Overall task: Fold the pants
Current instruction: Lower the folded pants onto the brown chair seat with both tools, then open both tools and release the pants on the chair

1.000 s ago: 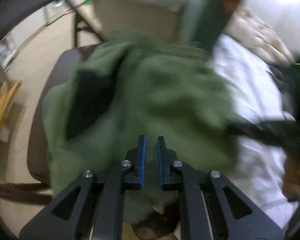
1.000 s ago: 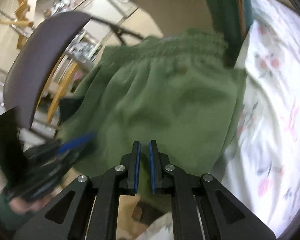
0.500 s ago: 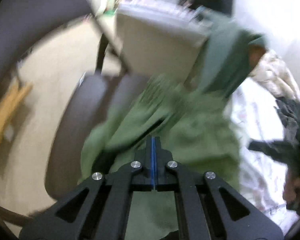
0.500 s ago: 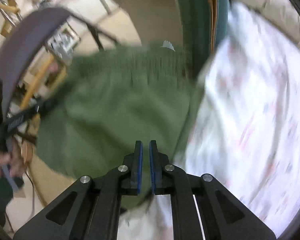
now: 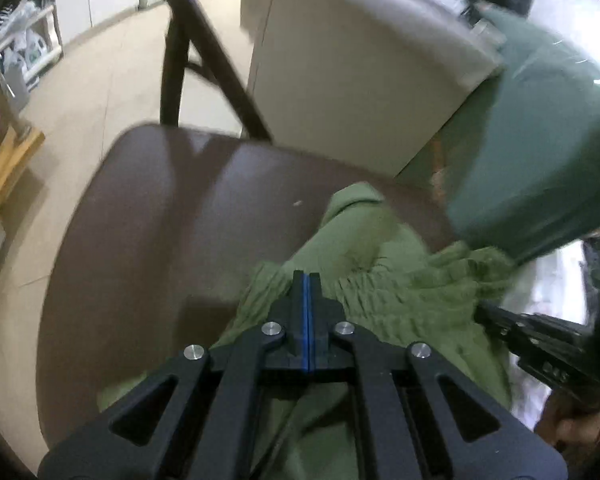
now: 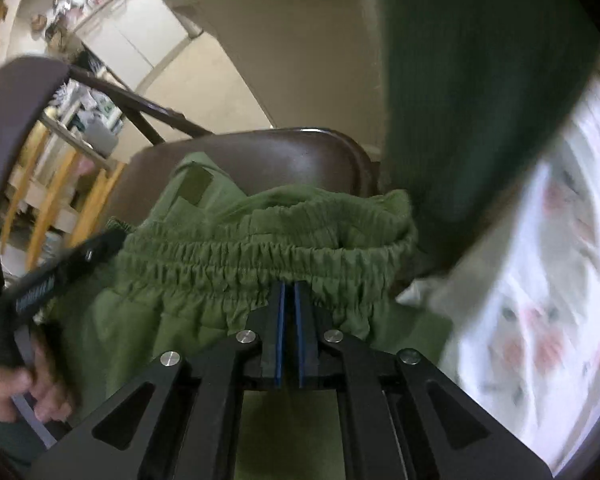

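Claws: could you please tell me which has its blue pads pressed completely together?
The left claw; the right claw shows a thin gap between its pads, at the pants.

Both hand-held grippers (image 5: 307, 276) (image 6: 289, 286) closed, angled down

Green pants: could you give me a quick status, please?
Left gripper and right gripper shut on waistband. Green pants bunched on brown chair seat. Nothing in the way.

I see dim, soft room light. The brown chair seat (image 5: 172, 208) shines a little with pale glare. Both round pictures bend at their dark edges. The flowered bedsheet (image 6: 540, 300) is bright and smeared with blur.
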A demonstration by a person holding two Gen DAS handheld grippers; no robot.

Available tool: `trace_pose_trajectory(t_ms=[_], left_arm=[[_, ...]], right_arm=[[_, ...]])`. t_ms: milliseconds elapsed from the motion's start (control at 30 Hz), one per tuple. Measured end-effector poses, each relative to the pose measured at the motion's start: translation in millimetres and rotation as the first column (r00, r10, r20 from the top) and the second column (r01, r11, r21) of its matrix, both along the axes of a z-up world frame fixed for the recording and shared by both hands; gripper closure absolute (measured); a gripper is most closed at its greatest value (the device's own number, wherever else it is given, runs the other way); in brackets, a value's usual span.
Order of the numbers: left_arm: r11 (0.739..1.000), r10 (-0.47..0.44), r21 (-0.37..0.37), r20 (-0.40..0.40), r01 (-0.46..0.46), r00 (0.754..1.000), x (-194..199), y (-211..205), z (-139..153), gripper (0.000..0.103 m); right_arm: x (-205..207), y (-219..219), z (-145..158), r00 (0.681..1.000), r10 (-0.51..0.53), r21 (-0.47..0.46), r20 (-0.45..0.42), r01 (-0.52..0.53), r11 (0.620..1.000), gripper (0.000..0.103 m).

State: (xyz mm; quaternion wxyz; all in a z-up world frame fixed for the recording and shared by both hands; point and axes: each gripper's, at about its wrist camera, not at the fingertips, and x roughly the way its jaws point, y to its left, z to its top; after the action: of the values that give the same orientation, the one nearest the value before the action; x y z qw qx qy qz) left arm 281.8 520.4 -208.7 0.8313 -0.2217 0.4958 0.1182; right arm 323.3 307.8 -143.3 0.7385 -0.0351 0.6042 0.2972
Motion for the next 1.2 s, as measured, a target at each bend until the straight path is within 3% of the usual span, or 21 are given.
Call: trace_pose_trajectory(t_ms=[100, 233, 333, 400, 467, 667, 767, 867, 1033, 1200], left_arm=[[0.998, -0.031, 0.055, -0.027, 0.032, 0.999, 5.4, 0.3, -11.5, 0.102], [0.999, -0.006, 0.048, -0.038, 0.008, 0.999, 4.5, 5.2, -16.9, 0.102], [0.996, -0.008, 0.085, -0.028, 0.010, 1.000, -0.9, -5.0, -0.4, 0.102], [0.996, -0.020, 0.090, 0.028, 0.018, 0.999, -17.8, -17.9, 22.1, 0.102], [0.995, -0.033, 0.095, 0.057, 0.027, 0.998, -34.8, -31.4, 40.0, 0.103], [0.990, -0.094, 0.113, 0.102, 0.082, 0.990, -101.5, -84.9, 72.0, 0.103], [0.990, -0.125, 0.070, 0.070, 0.121, 0.990, -121.7, -101.0, 62.0, 0.102], [0.985, -0.131, 0.113, 0.014, 0.129, 0.991, -128.3, -108.1, 36.9, 0.103], [0.997, -0.077, 0.009, -0.037, 0.078, 0.996, -127.4, -93.7, -9.1, 0.102], [0.992, -0.116, 0.041, -0.039, 0.118, 0.992, -136.3, -108.6, 10.8, 0.098]], right_arm=[[10.5, 12.6, -11.0, 1.000, -0.010, -0.026, -0.017, 0.010, 1.000, 0.103], [17.9, 17.9, -12.8, 0.999, 0.026, -0.052, -0.039, -0.028, 0.998, 0.103], [14.7, 25.2, -1.5, 0.999, 0.046, -0.064, -0.012, -0.046, 0.997, 0.103], [6.5, 15.9, 12.1, 0.999, 0.046, -0.010, 0.011, -0.046, 0.999, 0.102], [-2.4, 0.0, 21.6, 1.000, 0.022, 0.044, 0.004, -0.022, 0.999, 0.095], [-51.8, -46.4, 47.2, 1.000, 0.024, 0.124, -0.014, -0.022, 0.992, 0.095], [-85.4, -59.4, 51.4, 0.998, 0.060, 0.139, -0.026, -0.055, 0.989, 0.095], [-111.5, -59.2, 37.3, 0.995, 0.092, 0.100, -0.046, -0.087, 0.991, 0.095], [-120.1, -52.1, -5.8, 0.991, 0.053, 0.005, -0.126, -0.053, 0.999, 0.098], [-113.7, -53.3, -2.9, 0.989, 0.036, 0.046, -0.143, -0.030, 0.998, 0.094]])
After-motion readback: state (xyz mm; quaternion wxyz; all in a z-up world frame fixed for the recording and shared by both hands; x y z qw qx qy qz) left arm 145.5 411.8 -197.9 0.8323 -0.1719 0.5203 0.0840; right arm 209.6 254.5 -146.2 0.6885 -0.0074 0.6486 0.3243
